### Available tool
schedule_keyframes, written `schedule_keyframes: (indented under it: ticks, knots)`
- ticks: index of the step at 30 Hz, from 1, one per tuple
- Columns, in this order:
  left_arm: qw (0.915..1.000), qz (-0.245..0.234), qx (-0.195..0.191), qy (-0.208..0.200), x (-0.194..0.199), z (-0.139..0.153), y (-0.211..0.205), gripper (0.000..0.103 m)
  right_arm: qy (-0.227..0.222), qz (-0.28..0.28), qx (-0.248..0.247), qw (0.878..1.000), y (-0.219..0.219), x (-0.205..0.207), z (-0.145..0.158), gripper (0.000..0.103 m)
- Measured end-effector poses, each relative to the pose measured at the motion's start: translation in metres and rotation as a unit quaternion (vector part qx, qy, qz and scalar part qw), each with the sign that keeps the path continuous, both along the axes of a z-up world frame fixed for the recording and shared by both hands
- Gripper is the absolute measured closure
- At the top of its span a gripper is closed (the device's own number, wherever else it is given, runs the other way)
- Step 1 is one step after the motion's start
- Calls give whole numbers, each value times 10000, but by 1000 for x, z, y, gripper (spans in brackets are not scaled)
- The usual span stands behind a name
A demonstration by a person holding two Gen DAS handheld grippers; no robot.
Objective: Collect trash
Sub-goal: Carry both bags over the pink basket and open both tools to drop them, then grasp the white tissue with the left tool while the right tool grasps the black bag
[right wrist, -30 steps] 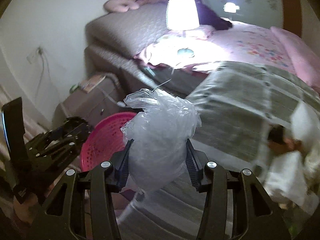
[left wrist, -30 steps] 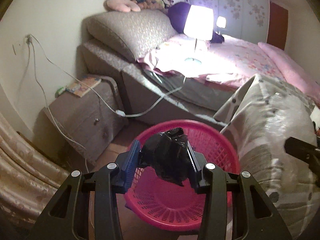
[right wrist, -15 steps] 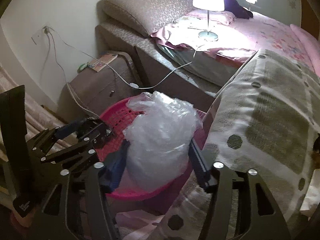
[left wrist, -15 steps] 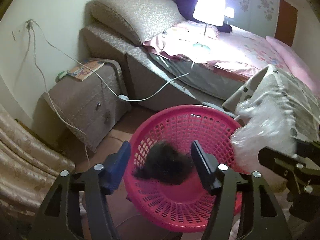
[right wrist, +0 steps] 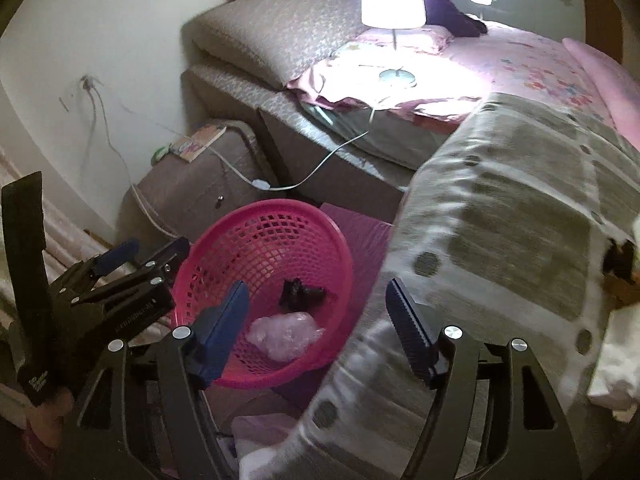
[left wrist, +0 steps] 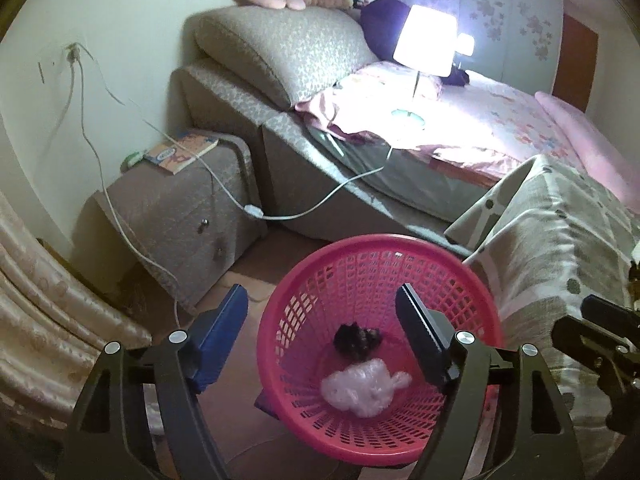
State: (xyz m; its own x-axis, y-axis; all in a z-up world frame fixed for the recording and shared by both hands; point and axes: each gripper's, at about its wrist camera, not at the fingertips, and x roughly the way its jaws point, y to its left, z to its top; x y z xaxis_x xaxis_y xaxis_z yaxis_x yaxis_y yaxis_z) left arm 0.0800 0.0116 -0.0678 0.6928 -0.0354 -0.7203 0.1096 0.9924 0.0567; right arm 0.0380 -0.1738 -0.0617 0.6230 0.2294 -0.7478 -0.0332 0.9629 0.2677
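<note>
A pink plastic basket (left wrist: 476, 280) stands on the floor beside the bed; it also shows in the right wrist view (right wrist: 320, 220). Inside lie a crumpled black bag (left wrist: 357, 340) and a crumpled clear plastic bag (left wrist: 362, 388), also seen in the right wrist view as the black bag (right wrist: 301, 294) and the clear bag (right wrist: 286, 334). My left gripper (left wrist: 322, 334) is open and empty above the basket. My right gripper (right wrist: 318, 320) is open and empty over the basket's right rim. The left gripper also shows at the left of the right wrist view (right wrist: 132, 268).
A bed (left wrist: 460, 128) with a lit lamp (left wrist: 424, 42) lies behind the basket. A patterned quilt (left wrist: 560, 232) hangs at the right. A bedside cabinet (left wrist: 180, 216) with a book (left wrist: 182, 152) and trailing cables (left wrist: 312, 212) stands at the left. Curtain folds (left wrist: 44, 304) fill the near left.
My left gripper opened and dropped the black bag into the basket. My right gripper then opened and dropped the clear plastic bag in beside it. Both grippers are now empty.
</note>
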Motion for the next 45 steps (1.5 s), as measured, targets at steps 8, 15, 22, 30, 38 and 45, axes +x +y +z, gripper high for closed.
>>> schedule_keyframes:
  ticks: [8,15,22,30,38,45]
  knots:
    - [9991,-382,-33,-194,-18,12,-23,28,-396,-585,-62,9975,-38,-38,23,34]
    - [9953,-929,-65,-265,-41,18,-57,28,-687,-1183,-68,9906,-89,-87,38,33]
    - [9852,-1705,-32,-191,-69,15,-105,28,-844,-2115,-279,9733,-158,-155,40,25]
    - [9697,-2434,84,188,-98,-9,-164,28,-722,-3142,-218,9464,-224,-220,23,24]
    - [9615,-2733,243,136,-116,-25,-199,28,-398,-3832,-423,9218,-265,-267,-5,24]
    - [9617,-2739,81,67,-118,-29,-200,24,-337,-3554,-414,9332,-264,-261,-21,24]
